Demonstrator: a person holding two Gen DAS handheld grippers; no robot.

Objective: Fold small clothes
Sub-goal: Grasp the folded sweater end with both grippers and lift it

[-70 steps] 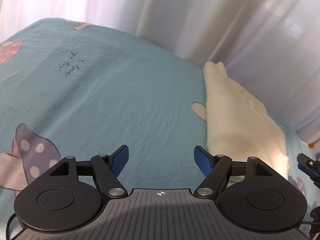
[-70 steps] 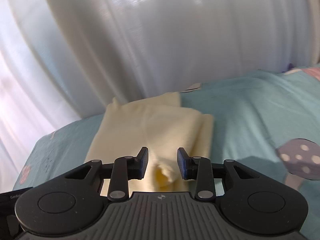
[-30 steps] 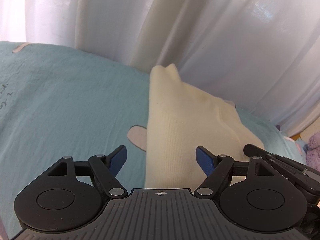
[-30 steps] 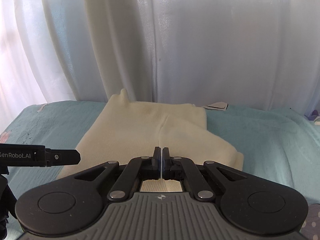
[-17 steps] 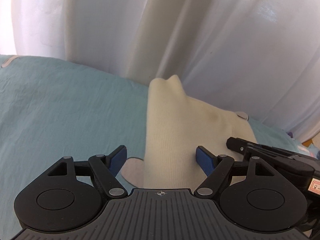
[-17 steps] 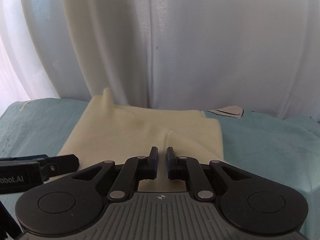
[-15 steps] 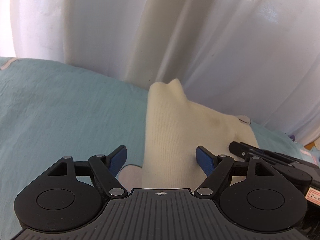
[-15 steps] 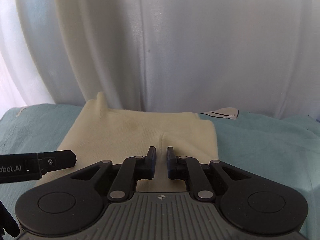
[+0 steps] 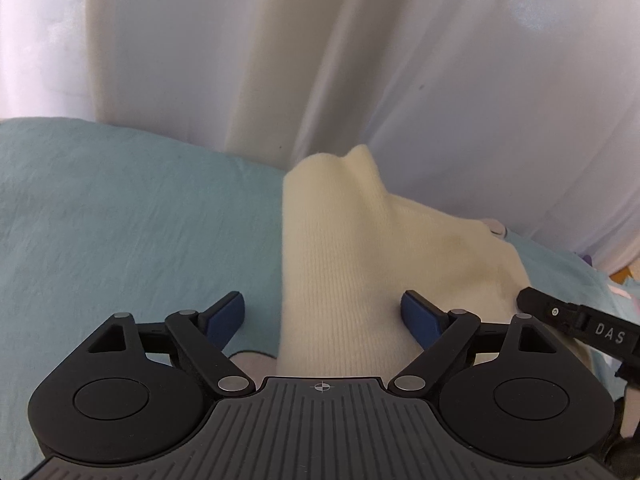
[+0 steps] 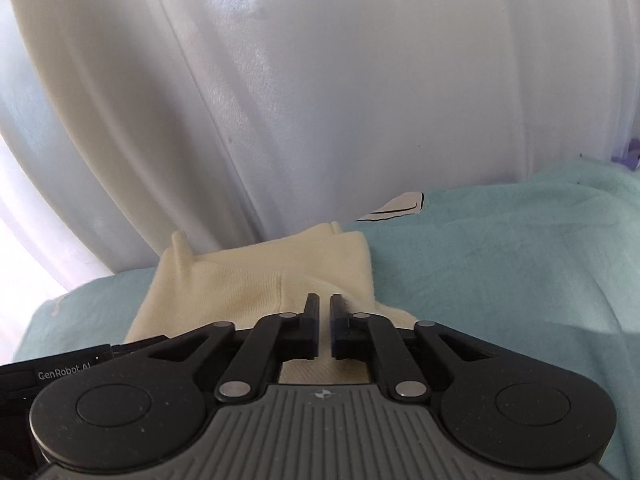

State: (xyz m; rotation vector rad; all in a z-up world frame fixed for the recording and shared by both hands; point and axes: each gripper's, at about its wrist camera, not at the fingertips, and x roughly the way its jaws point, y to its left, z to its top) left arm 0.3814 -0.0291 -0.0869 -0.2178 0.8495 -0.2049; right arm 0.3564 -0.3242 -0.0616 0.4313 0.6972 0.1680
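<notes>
Over the cream garment (image 10: 256, 280), the right hand-held gripper (image 10: 324, 312) has just parted, empty; the left hand-held gripper (image 9: 323, 312) gapes wider.

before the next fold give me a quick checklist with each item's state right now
1. Cream garment lies flat on the teal sheet: ok, apart from one far corner poking up.
2. Left claw open wide over the garment's near left edge, holding nothing: ok.
3. Right claw has just been opening, small gap, no cloth pinched: ok.
4. The two claws clear of each other: cannot tell, they are close.
5. Fold edges aligned: cannot tell, near edge hidden.
</notes>
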